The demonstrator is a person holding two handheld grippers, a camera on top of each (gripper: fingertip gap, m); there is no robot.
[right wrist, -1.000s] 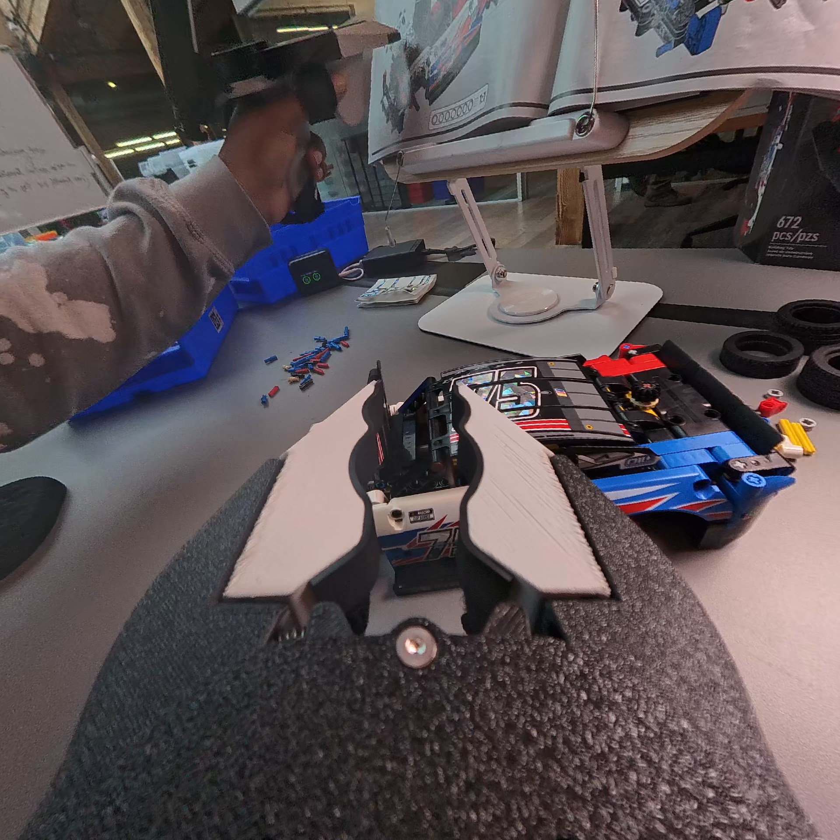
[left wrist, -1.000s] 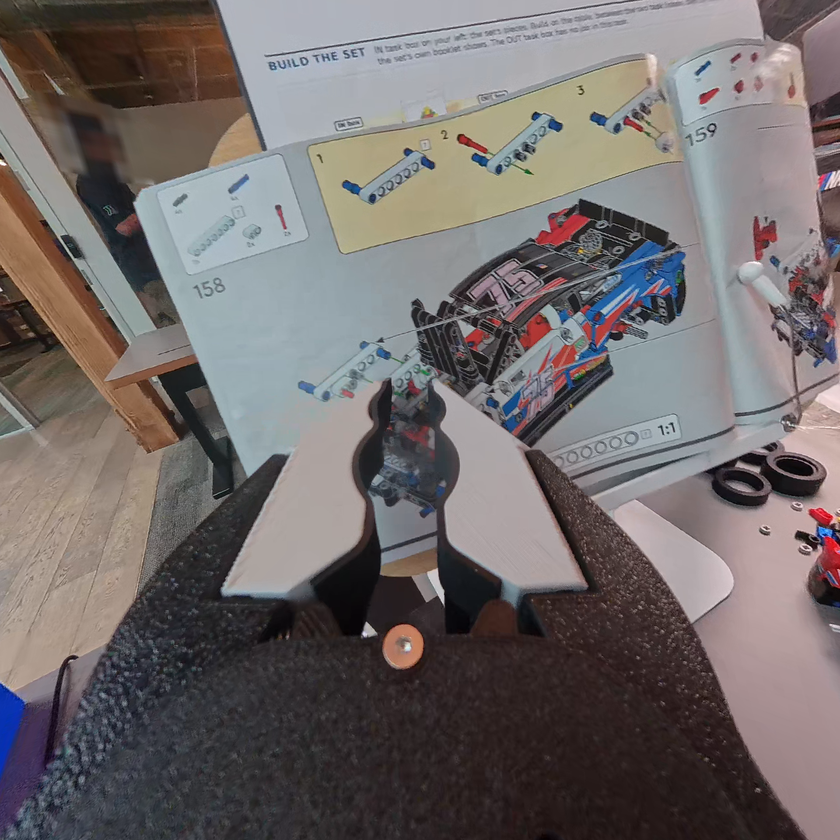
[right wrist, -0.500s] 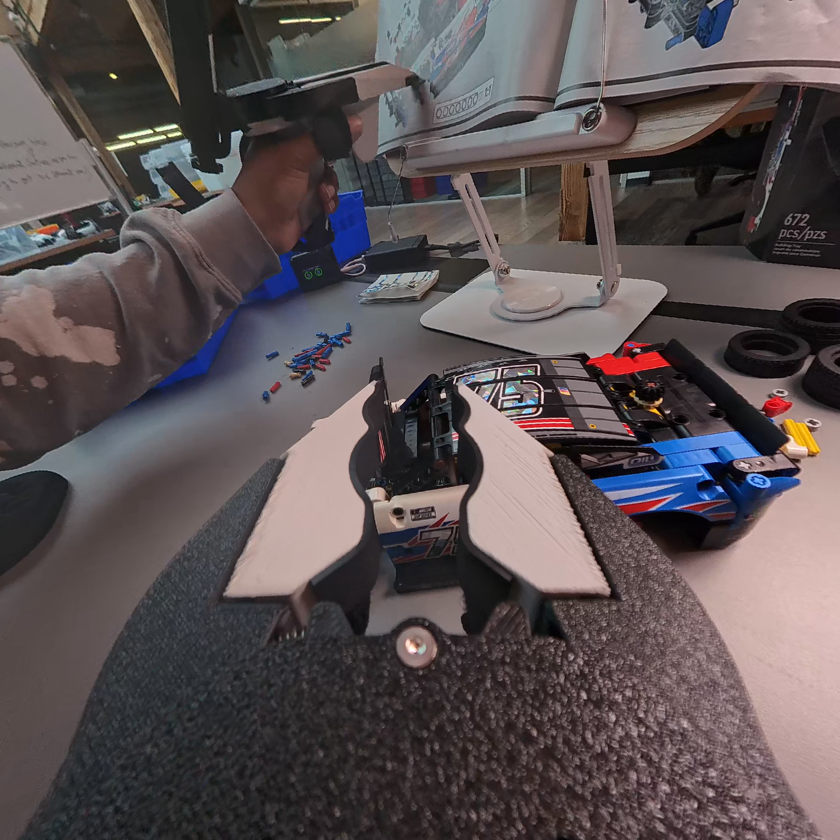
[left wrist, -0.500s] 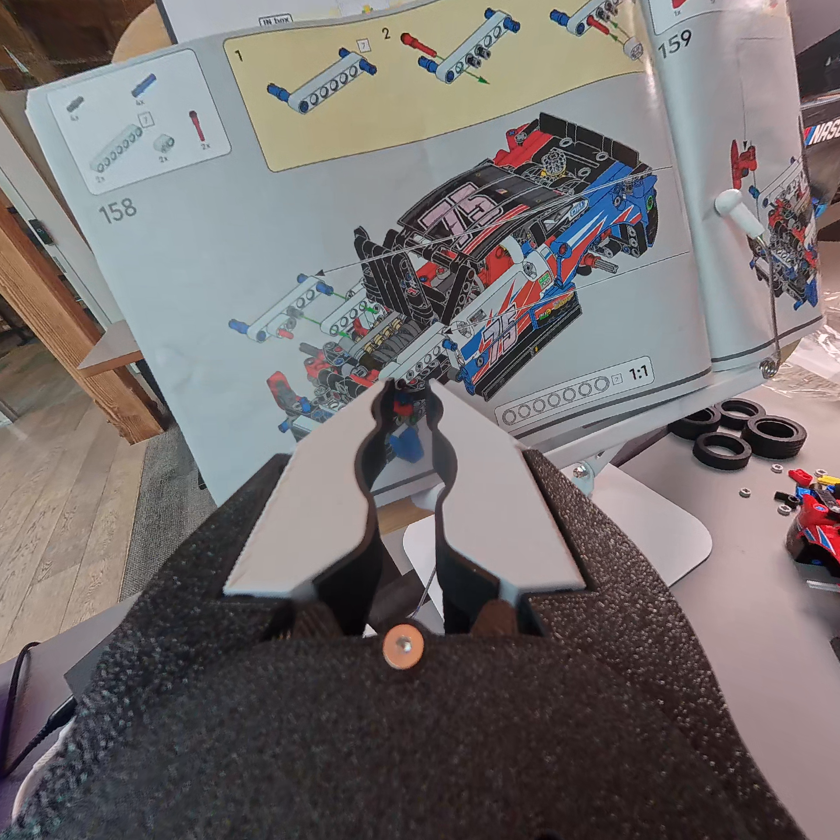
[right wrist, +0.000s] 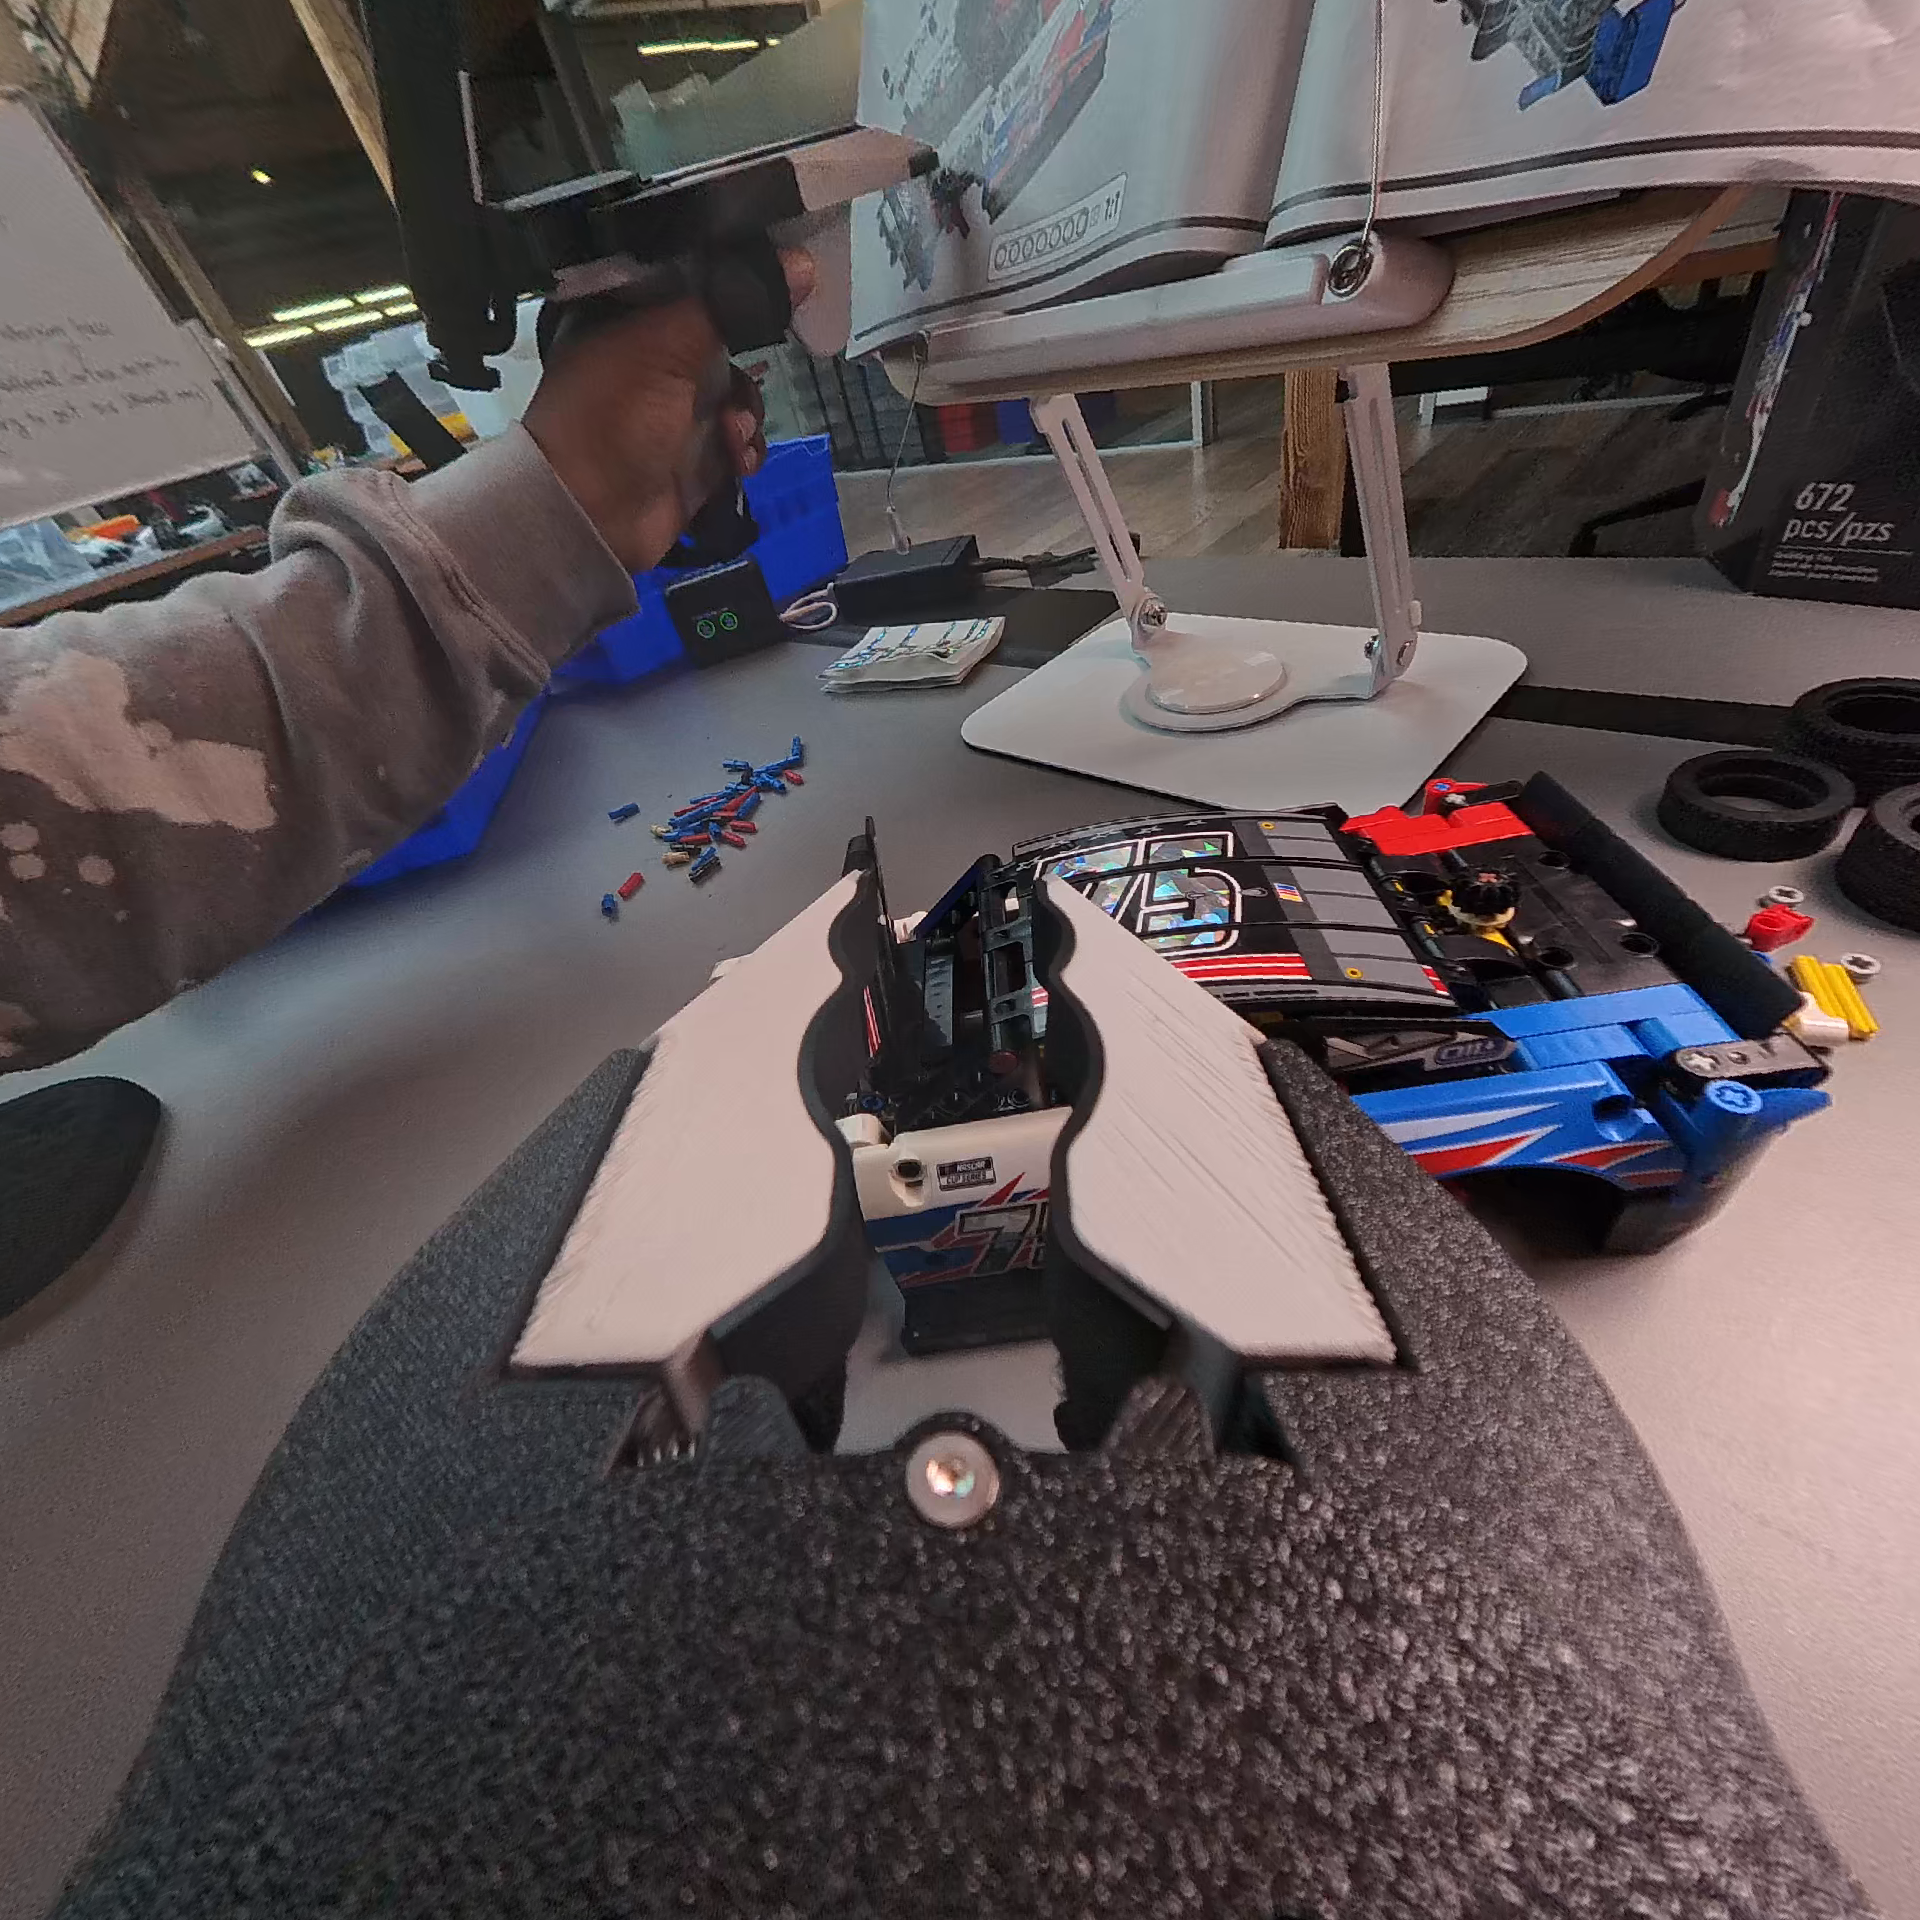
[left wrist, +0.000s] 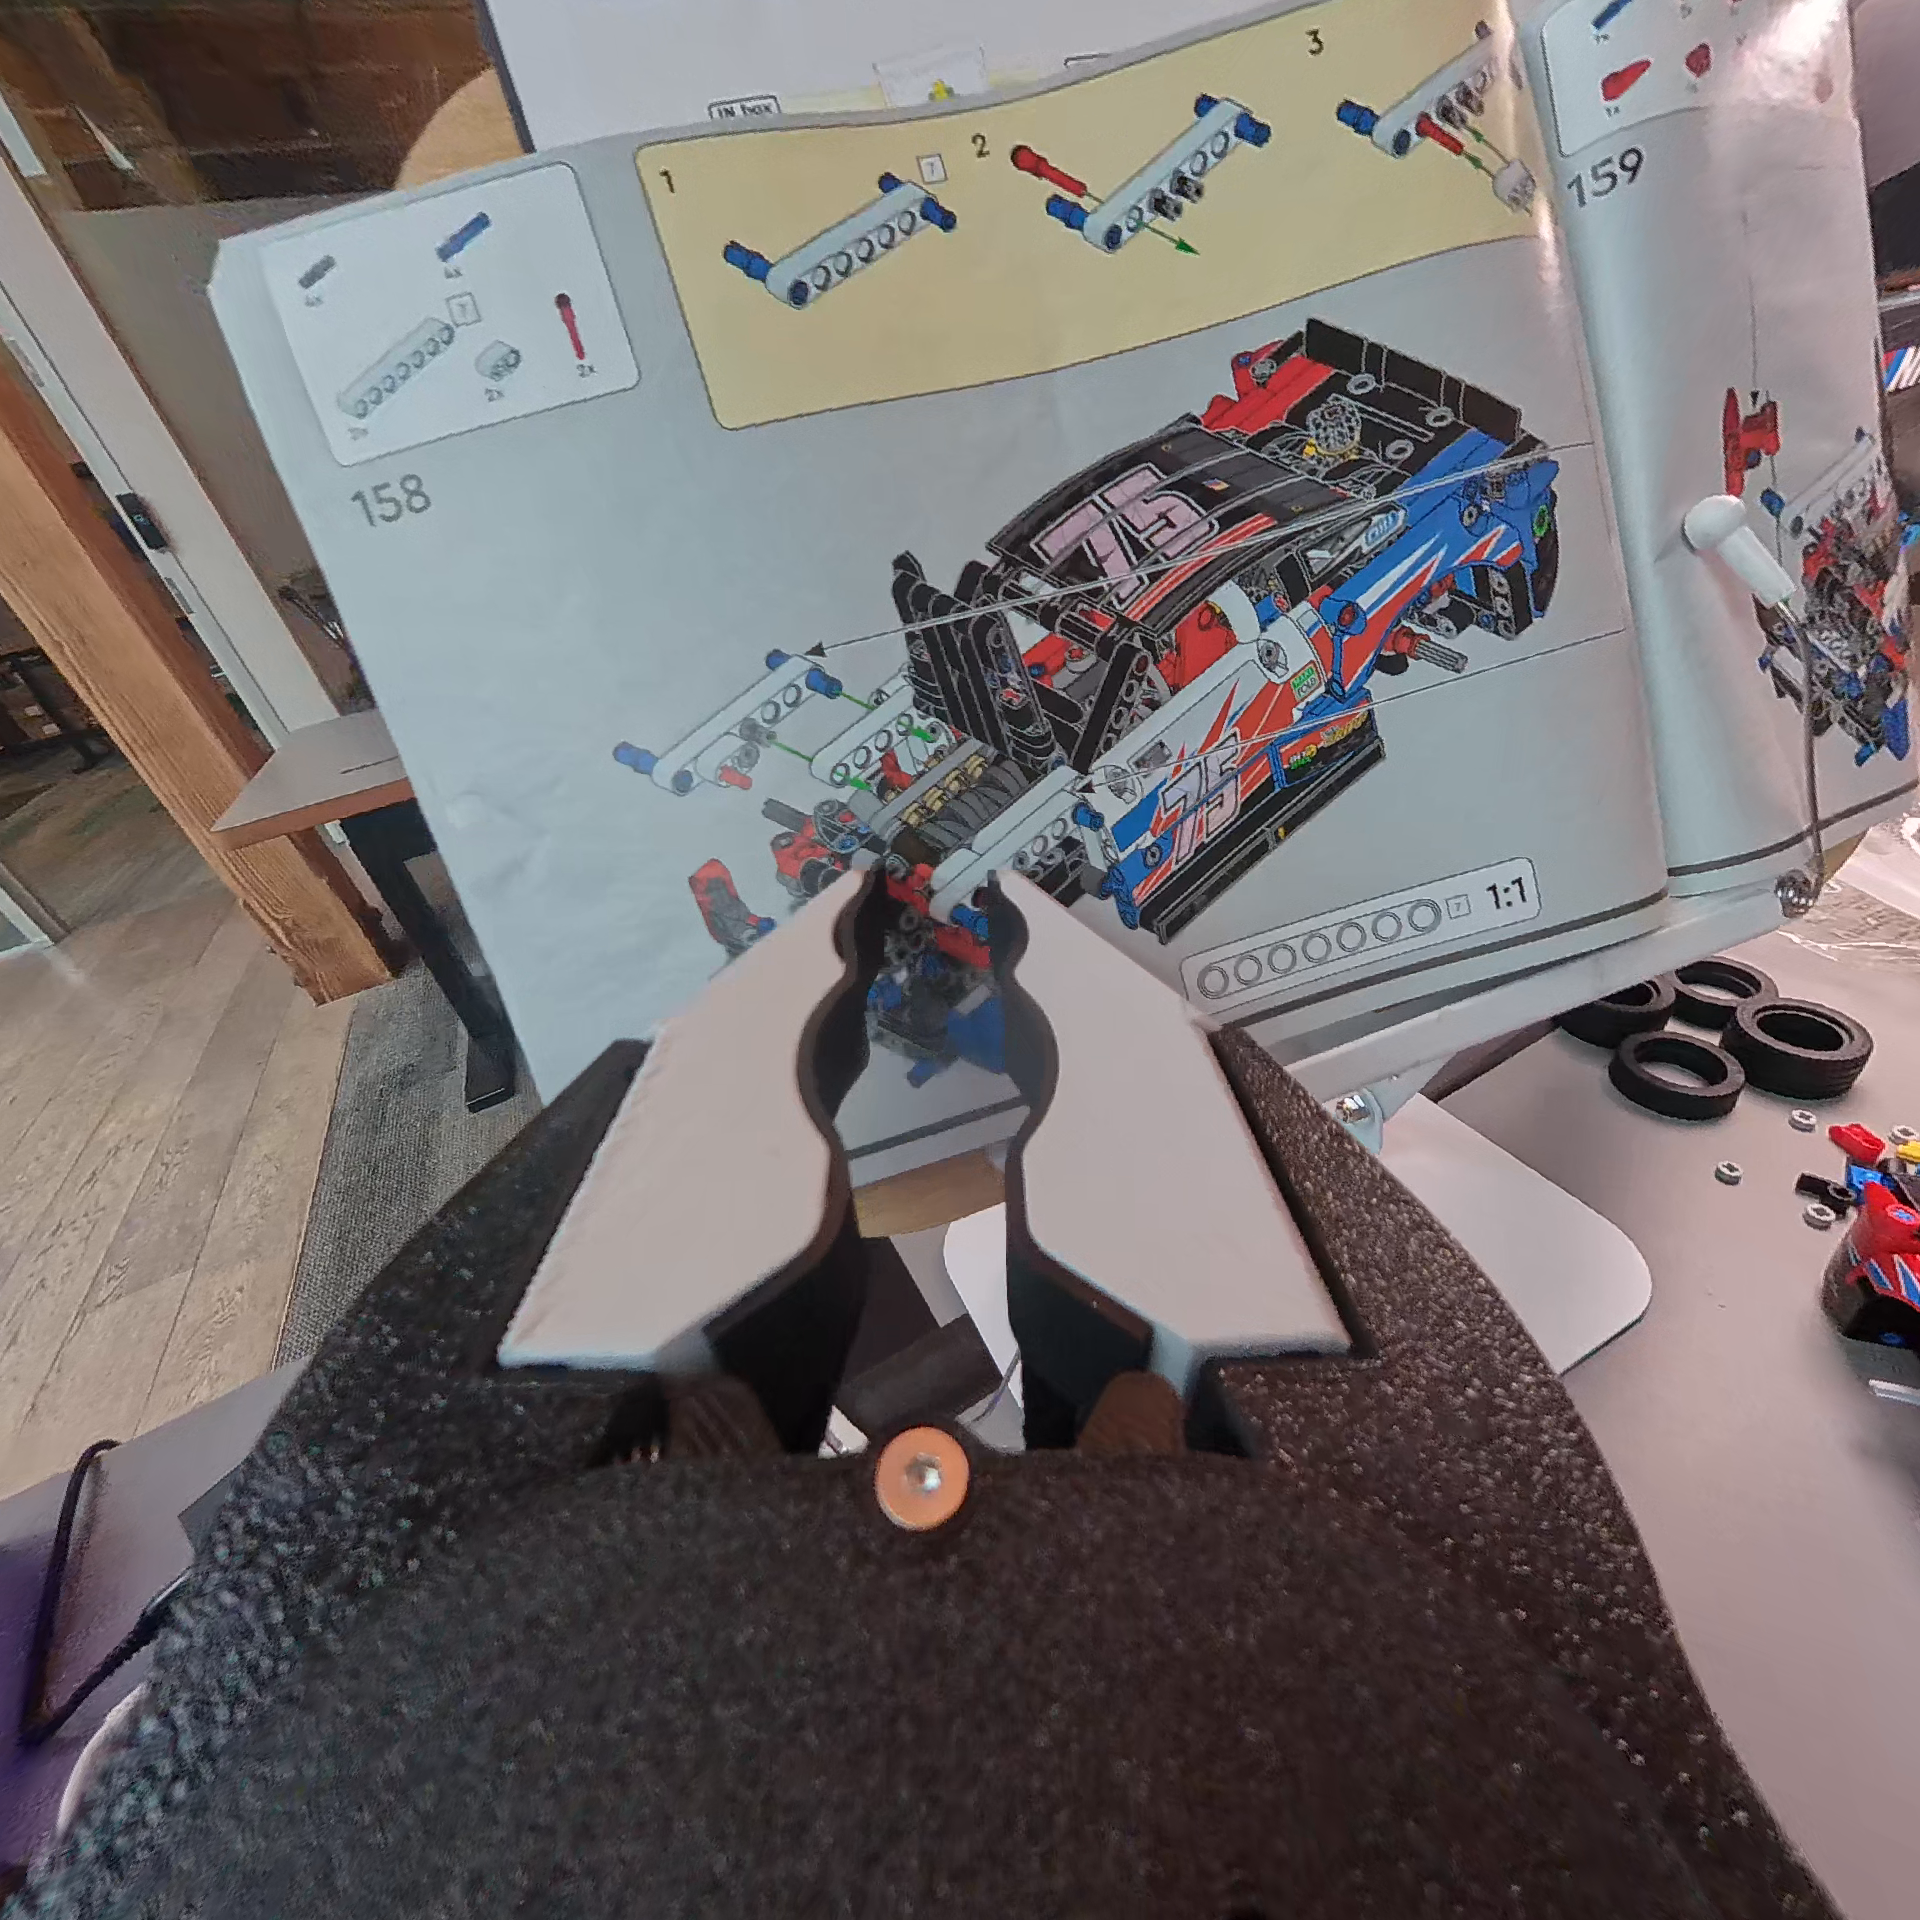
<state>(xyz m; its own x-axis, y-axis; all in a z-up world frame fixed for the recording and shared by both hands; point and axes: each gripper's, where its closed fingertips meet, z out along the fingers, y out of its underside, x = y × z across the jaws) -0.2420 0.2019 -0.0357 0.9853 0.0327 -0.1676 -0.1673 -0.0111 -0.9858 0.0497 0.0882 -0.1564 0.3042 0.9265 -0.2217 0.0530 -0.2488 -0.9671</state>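
The left tongs (left wrist: 930, 894) are slightly parted and hold nothing. They are raised in front of the open instruction booklet (left wrist: 727, 623), with their tips over the drawn front end of the car at the lower centre of the page. In the right wrist view the hand (right wrist: 644, 416) carrying them sits at the upper left, just beside the booklet's left edge.

The right tongs (right wrist: 954, 883) straddle the near end of the brick-built racing car (right wrist: 1351, 935), which lies on the desk (right wrist: 312, 1143) at centre frame. A white side panel fills the gap between the fingers, but I cannot tell whether they pinch it or only sit around it.

The car is probably light and stiff, yet its pinned panels could pop off. The solid lower body would be a safer place to take hold than the raised black flap.

Around it are loose pins (right wrist: 717, 810) at centre left, black tyres (left wrist: 1745, 1039) at the right edge and the stand's white base (right wrist: 1247, 717) behind.

Compared with a second ago, the left tongs have moved closer to the page and the hand has shifted right. The right tongs and the car have not moved.
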